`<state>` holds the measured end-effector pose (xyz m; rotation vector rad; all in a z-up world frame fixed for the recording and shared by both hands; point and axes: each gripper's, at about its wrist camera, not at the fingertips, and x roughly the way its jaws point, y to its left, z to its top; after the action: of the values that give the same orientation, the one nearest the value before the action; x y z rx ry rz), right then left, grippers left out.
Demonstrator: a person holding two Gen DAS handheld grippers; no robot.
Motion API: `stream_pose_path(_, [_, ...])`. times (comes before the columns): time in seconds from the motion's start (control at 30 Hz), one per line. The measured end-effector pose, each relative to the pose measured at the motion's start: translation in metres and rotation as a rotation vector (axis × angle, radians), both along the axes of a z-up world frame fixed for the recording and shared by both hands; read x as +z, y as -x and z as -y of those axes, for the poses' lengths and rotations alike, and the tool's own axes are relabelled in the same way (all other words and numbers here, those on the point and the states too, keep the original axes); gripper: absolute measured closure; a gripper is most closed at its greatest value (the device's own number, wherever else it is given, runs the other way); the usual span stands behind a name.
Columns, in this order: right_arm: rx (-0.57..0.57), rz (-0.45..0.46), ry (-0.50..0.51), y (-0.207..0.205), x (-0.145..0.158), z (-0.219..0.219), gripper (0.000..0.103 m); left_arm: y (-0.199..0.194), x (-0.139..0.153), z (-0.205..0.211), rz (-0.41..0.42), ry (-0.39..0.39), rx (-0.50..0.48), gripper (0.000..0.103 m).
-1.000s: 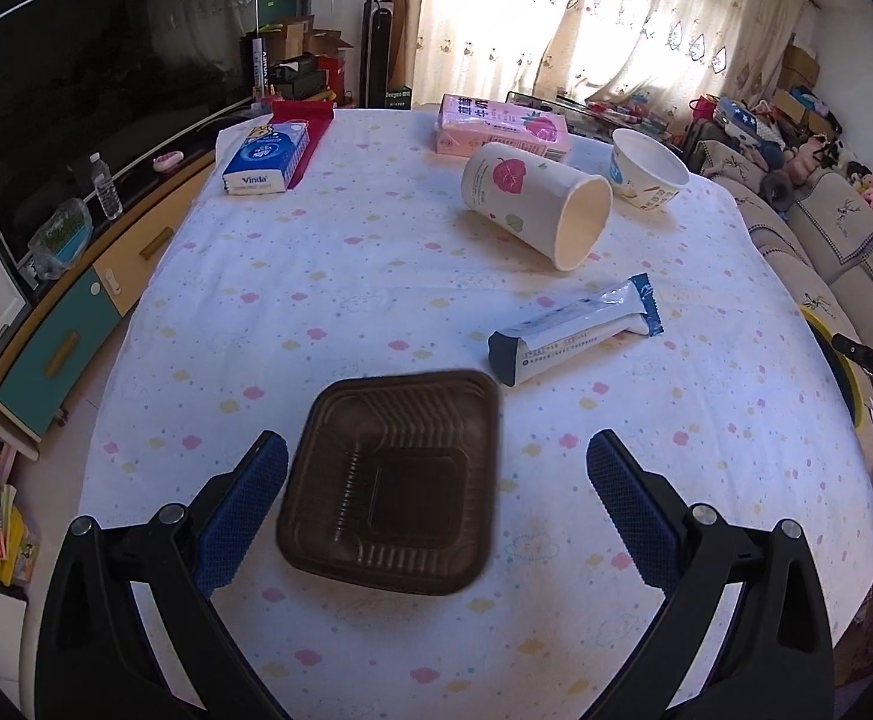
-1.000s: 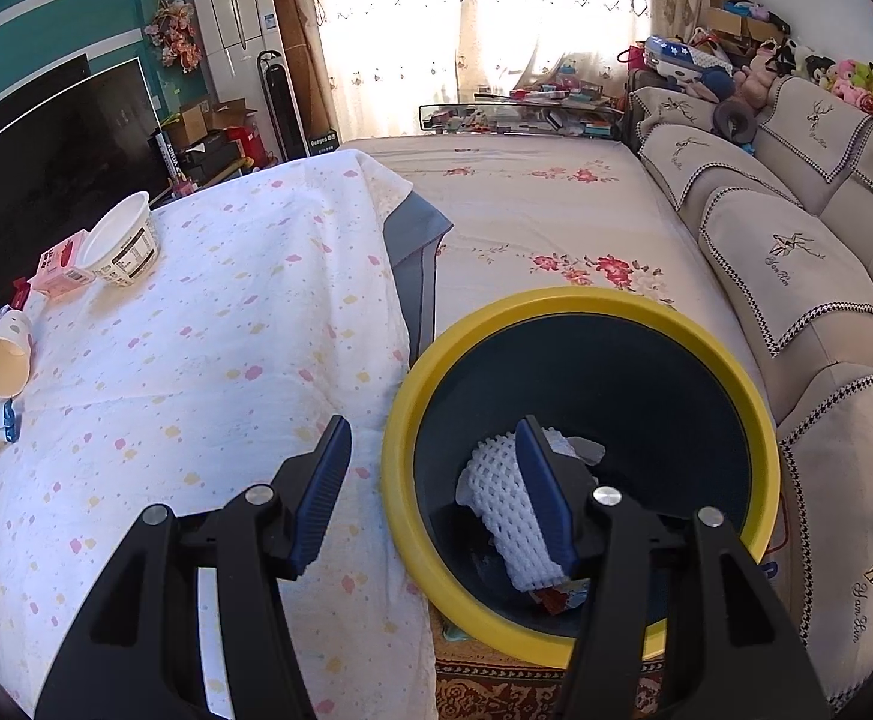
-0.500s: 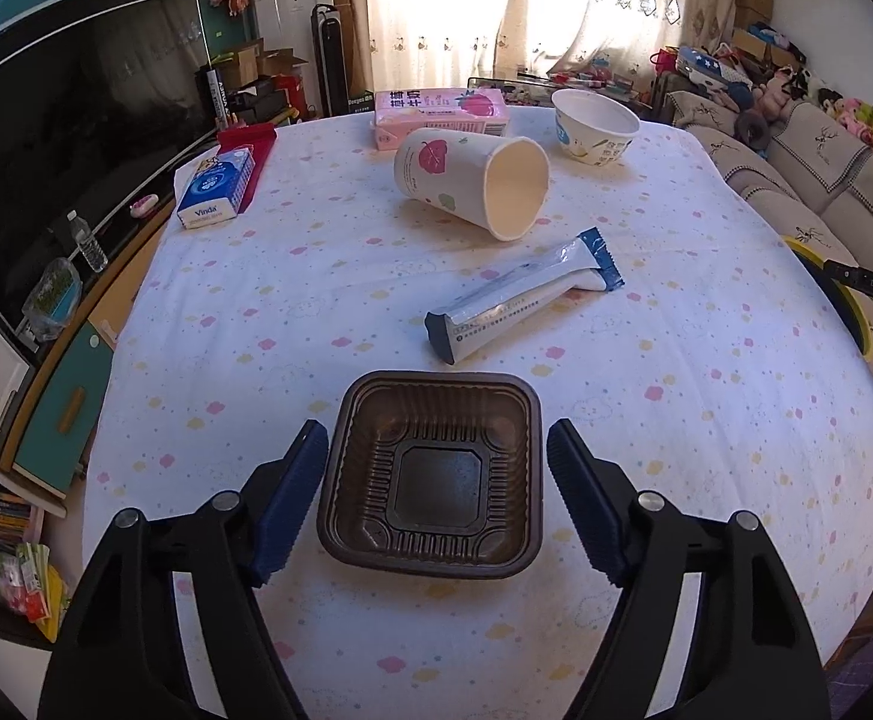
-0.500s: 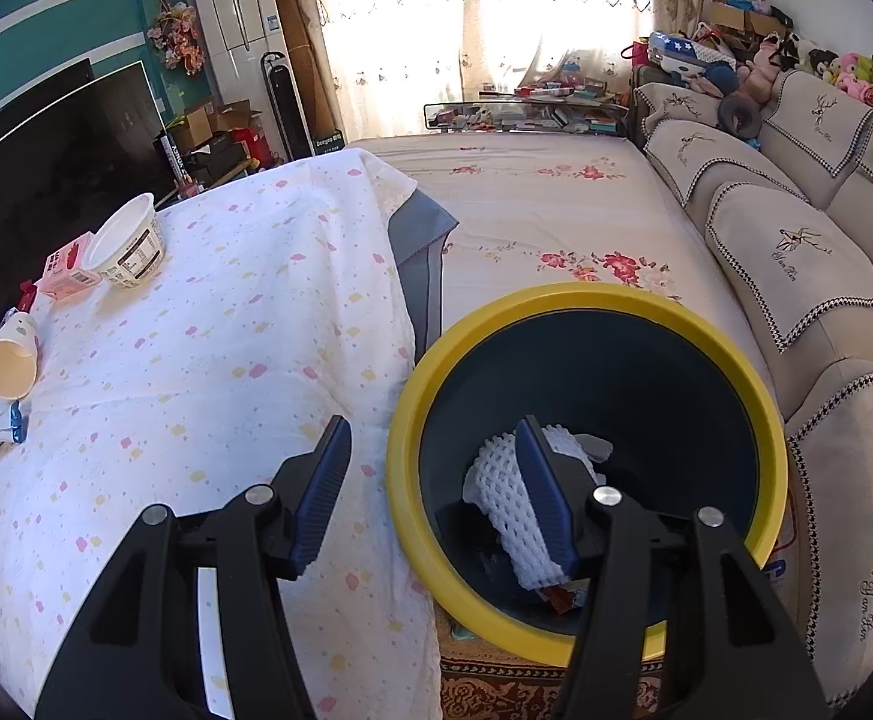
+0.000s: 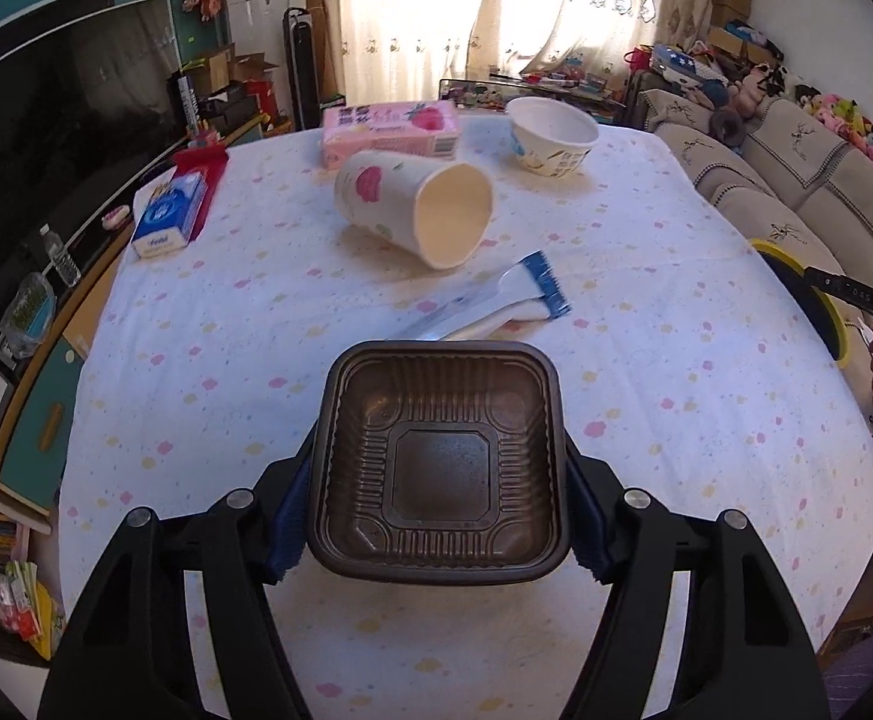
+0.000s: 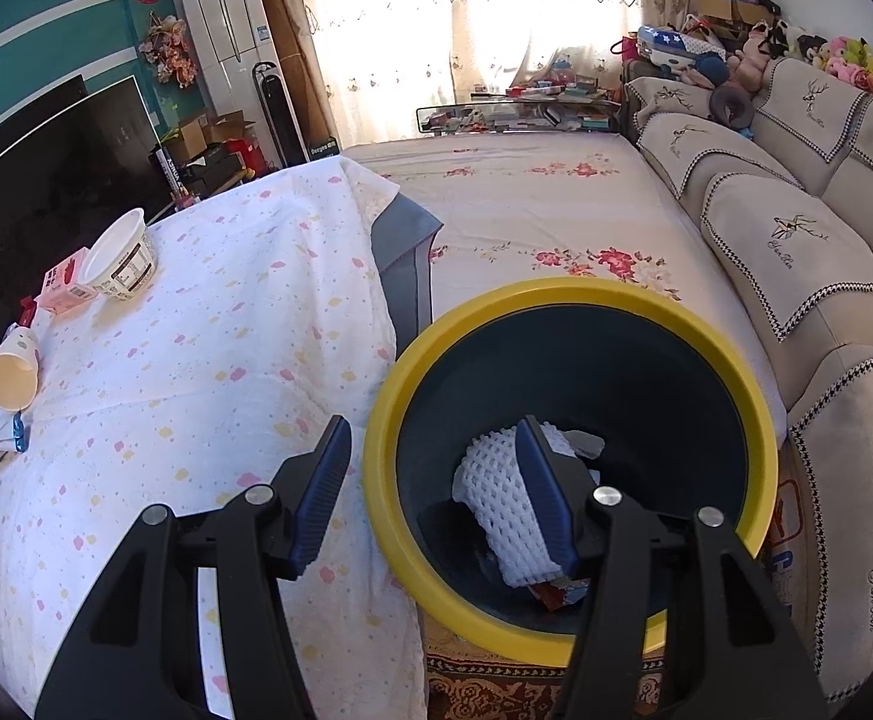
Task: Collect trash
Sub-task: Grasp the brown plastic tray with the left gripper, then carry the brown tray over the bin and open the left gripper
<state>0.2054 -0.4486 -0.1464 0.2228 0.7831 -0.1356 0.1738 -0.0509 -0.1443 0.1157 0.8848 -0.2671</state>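
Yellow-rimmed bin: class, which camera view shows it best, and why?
The right wrist view: the yellow-rimmed bin fills the frame, its full rim and the white foam net inside visible. The left wrist view shows only a sliver of yellow rim past the table's right edge.

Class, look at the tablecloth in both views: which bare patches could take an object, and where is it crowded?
Bare cloth lies left of the brown tray, below the blue tissue pack, and along the right side towards the yellow-rimmed bin. The far middle is crowded: tipped paper cup, pink box, bowl and wrapper.
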Motion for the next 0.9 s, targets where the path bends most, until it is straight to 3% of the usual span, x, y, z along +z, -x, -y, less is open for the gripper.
stream_pose_path(0.23, [-0.032, 0.06, 0.016, 0.023, 0.025, 0.021, 0.049, -0.013, 0.027, 0.105, 0.034, 0.016, -0.242, 0.035])
stream_pose_path(0.53, [-0.093, 0.122, 0.07, 0.072, 0.056, 0.058, 0.047, -0.037, 0.027, 0.275, -0.003, 0.075, -0.536, 0.035])
stream_pose_path(0.7, [-0.13, 0.147, 0.082, 0.093, 0.065, 0.076, 0.046, -0.051, 0.017, 0.359, -0.026, 0.073, -0.616, 0.034])
stream_pose_path(0.9, [-0.182, 0.153, 0.092, 0.111, 0.067, 0.098, 0.044, -0.073, -0.012, 0.426, -0.089, 0.06, -0.621, 0.034])
